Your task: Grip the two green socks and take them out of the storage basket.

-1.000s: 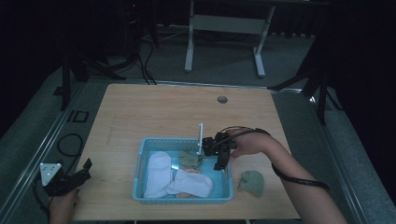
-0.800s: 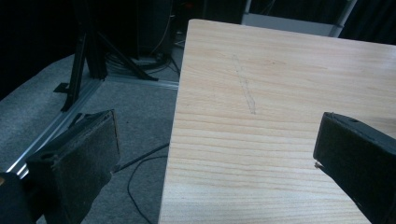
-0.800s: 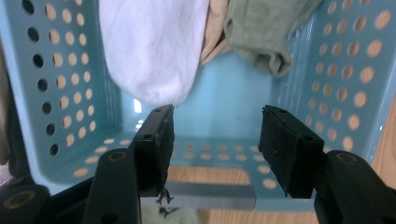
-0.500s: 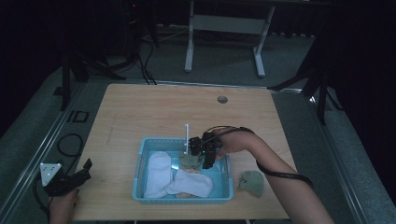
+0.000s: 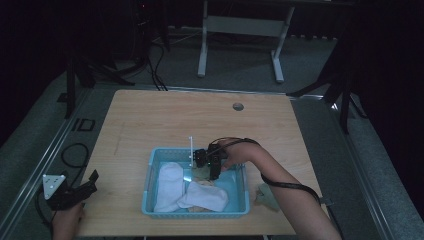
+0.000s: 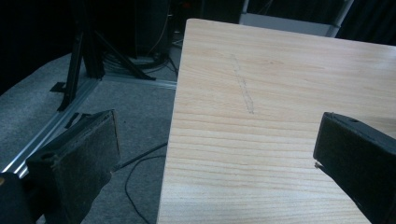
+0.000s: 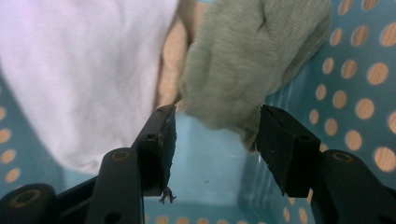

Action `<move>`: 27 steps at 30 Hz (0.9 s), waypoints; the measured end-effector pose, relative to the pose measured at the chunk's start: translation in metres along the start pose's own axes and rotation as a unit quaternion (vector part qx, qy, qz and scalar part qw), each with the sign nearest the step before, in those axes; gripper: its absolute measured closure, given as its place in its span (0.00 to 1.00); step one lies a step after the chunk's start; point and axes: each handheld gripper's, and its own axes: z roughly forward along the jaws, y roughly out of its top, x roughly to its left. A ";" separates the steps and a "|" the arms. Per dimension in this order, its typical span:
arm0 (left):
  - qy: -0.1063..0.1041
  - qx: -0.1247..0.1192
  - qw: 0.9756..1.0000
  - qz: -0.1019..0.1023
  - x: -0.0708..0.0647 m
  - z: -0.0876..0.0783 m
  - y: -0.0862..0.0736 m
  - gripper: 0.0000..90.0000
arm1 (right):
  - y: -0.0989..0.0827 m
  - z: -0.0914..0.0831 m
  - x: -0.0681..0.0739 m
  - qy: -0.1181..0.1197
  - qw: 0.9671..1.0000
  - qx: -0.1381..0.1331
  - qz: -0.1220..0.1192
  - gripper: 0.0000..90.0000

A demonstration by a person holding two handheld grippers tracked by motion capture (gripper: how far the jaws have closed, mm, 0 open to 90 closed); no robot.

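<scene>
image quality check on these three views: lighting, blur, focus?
High view: dim, surroundings nearly black, blue basket and right gripper soft. Left gripper view: table evenly lit, grain sharp, near jaws slightly soft. Right gripper view: bright, grey-green sock and white sock blurred.

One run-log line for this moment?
right gripper: open, jaws astride grey-green sock in blue basket | left gripper: open, idle at table edge

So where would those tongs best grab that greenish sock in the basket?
Probably at its near, bunched end, coming straight down from above: the grey-green sock lies crumpled on the blue basket floor, and the right tongs are open with that end between the jaws.
</scene>
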 end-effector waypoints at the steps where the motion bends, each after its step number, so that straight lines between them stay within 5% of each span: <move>1: 0.000 0.000 1.000 0.000 0.000 0.000 0.000 0.01 | 0.000 0.000 0.000 0.000 1.000 0.000 0.000 0.52; 8: -0.001 0.000 1.000 -0.001 0.000 0.000 0.000 0.01 | 0.004 0.012 -0.004 -0.002 1.000 0.013 0.001 0.54; 14: 0.000 0.000 1.000 -0.001 0.000 0.000 0.000 0.01 | 0.005 0.013 -0.003 -0.020 1.000 0.016 0.000 0.83; 27: 0.001 0.000 1.000 -0.001 0.000 0.000 0.000 0.01 | 0.000 -0.009 0.003 -0.018 1.000 0.017 -0.005 0.86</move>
